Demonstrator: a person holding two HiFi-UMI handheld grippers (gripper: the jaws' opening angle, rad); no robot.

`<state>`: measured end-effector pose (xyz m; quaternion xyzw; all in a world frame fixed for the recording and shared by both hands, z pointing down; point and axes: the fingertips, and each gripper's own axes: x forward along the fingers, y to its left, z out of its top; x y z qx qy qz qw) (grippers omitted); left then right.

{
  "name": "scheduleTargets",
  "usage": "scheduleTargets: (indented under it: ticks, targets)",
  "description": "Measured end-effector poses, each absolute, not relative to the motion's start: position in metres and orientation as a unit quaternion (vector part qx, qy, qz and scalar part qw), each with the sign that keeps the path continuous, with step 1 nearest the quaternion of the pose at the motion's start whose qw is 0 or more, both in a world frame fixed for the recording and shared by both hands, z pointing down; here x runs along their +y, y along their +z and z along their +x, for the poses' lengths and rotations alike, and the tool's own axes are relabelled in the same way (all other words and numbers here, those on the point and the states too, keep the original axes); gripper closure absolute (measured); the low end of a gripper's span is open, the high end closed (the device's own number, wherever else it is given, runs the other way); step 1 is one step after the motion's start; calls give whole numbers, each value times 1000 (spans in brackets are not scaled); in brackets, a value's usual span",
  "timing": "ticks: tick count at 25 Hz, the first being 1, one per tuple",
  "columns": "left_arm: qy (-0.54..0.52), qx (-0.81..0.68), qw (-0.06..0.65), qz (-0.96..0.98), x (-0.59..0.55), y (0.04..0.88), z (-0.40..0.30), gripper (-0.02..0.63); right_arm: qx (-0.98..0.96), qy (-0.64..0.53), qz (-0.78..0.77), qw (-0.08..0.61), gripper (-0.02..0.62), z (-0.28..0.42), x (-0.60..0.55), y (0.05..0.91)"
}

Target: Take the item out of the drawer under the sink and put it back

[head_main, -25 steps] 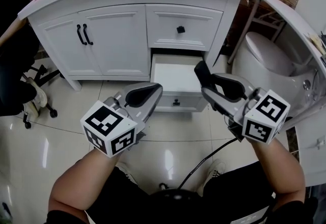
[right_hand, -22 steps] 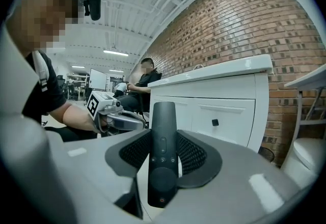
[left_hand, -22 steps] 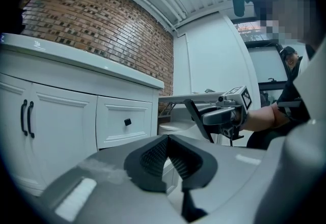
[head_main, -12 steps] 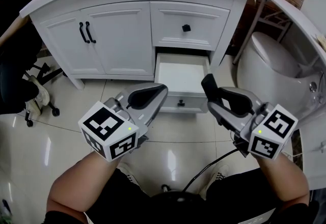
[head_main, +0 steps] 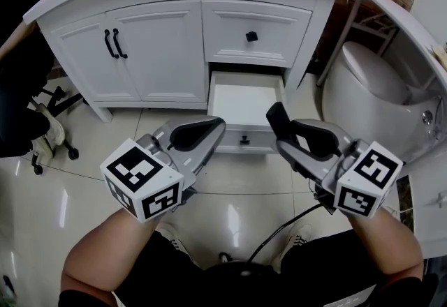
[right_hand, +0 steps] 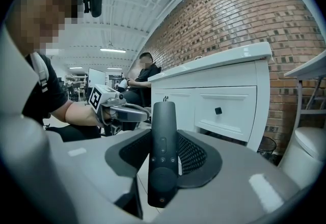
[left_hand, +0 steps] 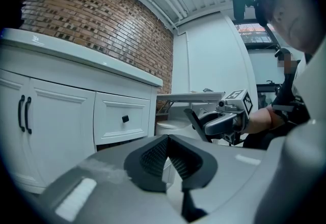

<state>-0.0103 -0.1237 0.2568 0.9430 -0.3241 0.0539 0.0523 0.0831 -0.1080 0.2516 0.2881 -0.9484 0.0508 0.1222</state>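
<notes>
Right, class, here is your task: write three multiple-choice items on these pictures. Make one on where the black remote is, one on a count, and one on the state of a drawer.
1. Where is the remote?
A. on the countertop
B. between the jaws of the right gripper
C. on the floor

2. How many black bar handles are on the cabinet doors?
A. one
B. two
C. four

3. The lower drawer is:
A. pulled open
B. shut
C. lifted right out

Answers:
1 B: in the right gripper view the pads press on the remote from both sides.
2 B: two bars stand side by side where the doors meet.
3 A: the head view shows its white inside, with its front standing out from the cabinet.
</notes>
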Motion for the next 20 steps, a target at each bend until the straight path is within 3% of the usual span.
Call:
scheduleTargets:
  ticks: [20]
  targets:
    - [55,-330,45,941,-125,256,-11,600,-946,53,296,124,431,88,-115,253]
